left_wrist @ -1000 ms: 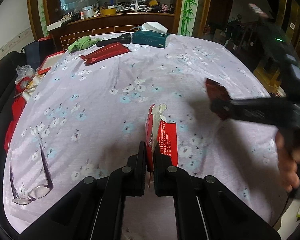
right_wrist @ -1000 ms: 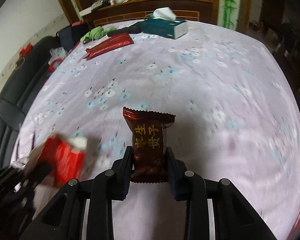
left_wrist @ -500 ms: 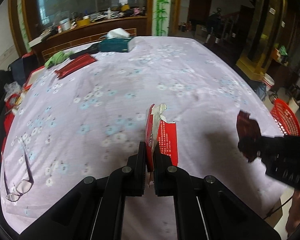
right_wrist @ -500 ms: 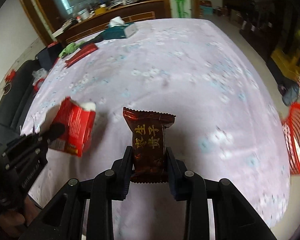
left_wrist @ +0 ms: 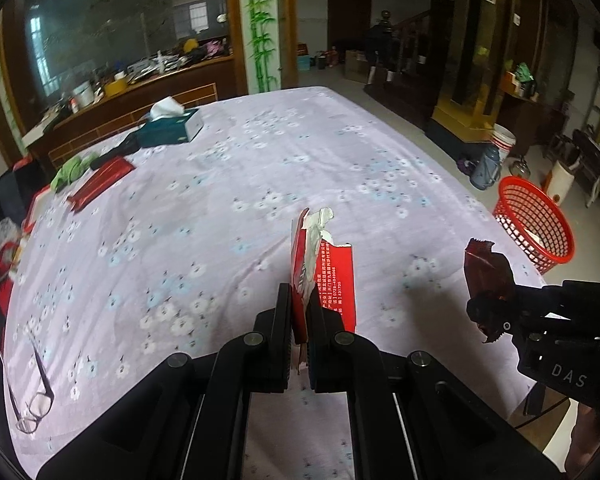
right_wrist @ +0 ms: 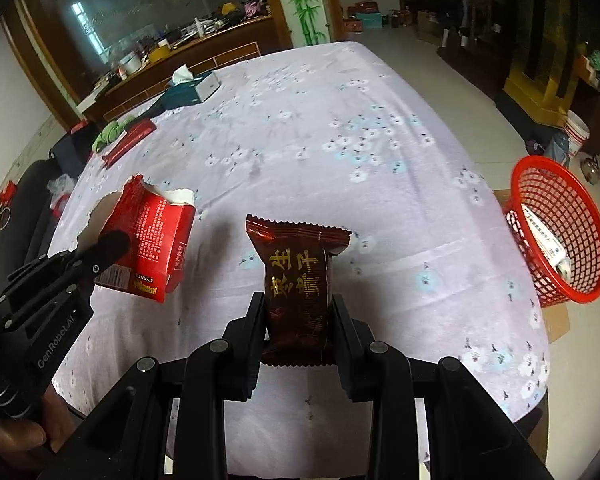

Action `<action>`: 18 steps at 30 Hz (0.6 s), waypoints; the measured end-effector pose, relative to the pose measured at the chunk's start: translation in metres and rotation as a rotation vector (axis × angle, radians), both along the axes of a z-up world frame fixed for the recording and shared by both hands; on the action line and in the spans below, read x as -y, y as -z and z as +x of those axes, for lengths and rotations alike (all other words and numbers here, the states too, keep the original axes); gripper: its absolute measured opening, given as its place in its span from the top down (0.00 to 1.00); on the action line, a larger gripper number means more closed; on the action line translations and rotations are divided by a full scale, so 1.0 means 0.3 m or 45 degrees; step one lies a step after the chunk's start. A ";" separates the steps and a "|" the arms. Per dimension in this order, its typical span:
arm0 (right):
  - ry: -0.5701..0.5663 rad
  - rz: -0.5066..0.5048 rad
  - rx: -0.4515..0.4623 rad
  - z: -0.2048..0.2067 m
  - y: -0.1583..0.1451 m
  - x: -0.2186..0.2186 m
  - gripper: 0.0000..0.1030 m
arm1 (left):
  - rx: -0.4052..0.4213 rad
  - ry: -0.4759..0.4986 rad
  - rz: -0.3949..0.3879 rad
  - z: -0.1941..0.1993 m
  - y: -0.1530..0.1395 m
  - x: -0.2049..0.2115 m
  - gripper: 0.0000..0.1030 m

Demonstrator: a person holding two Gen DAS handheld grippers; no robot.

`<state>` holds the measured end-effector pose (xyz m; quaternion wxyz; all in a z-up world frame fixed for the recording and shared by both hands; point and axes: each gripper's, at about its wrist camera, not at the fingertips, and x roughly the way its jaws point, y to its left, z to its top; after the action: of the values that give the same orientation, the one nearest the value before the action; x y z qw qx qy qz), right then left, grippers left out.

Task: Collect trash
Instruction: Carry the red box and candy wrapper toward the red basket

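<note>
Pinching a torn red box (left_wrist: 327, 280), the left hand-held gripper (left_wrist: 299, 332) hangs above the bench (left_wrist: 228, 184). Right hand-held gripper (right_wrist: 298, 332) clamps a brown snack packet (right_wrist: 298, 276); a red basket (right_wrist: 560, 236) sits far right.

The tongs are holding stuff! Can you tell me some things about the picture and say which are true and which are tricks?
1. The left tongs hold a torn red box. True.
2. The right tongs are empty. False: they grip a brown snack wrapper.
3. The red basket sits on the table. False: it stands beside the table, lower down.
4. Something already lies in the basket. True.
5. Eyeglasses lie on the tablecloth. True.
</note>
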<state>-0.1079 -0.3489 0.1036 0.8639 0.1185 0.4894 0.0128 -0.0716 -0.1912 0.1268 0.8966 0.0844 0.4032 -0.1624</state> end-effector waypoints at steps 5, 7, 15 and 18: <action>0.029 0.015 0.010 -0.025 -0.014 0.043 0.68 | 0.011 0.028 0.003 -0.011 -0.016 0.047 0.95; 0.040 0.018 0.018 -0.036 -0.022 0.062 0.68 | 0.016 0.041 0.006 -0.015 -0.020 0.069 0.95; 0.071 0.019 0.035 -0.061 -0.039 0.122 0.68 | 0.035 0.083 0.012 -0.029 -0.035 0.144 0.95; 0.081 0.023 0.039 -0.068 -0.044 0.145 0.68 | 0.040 0.094 0.011 -0.027 -0.039 0.166 0.95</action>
<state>-0.1282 -0.3923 0.1168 0.8702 0.1418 0.4718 -0.0085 -0.0796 -0.2411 0.1386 0.8958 0.1058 0.3864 -0.1923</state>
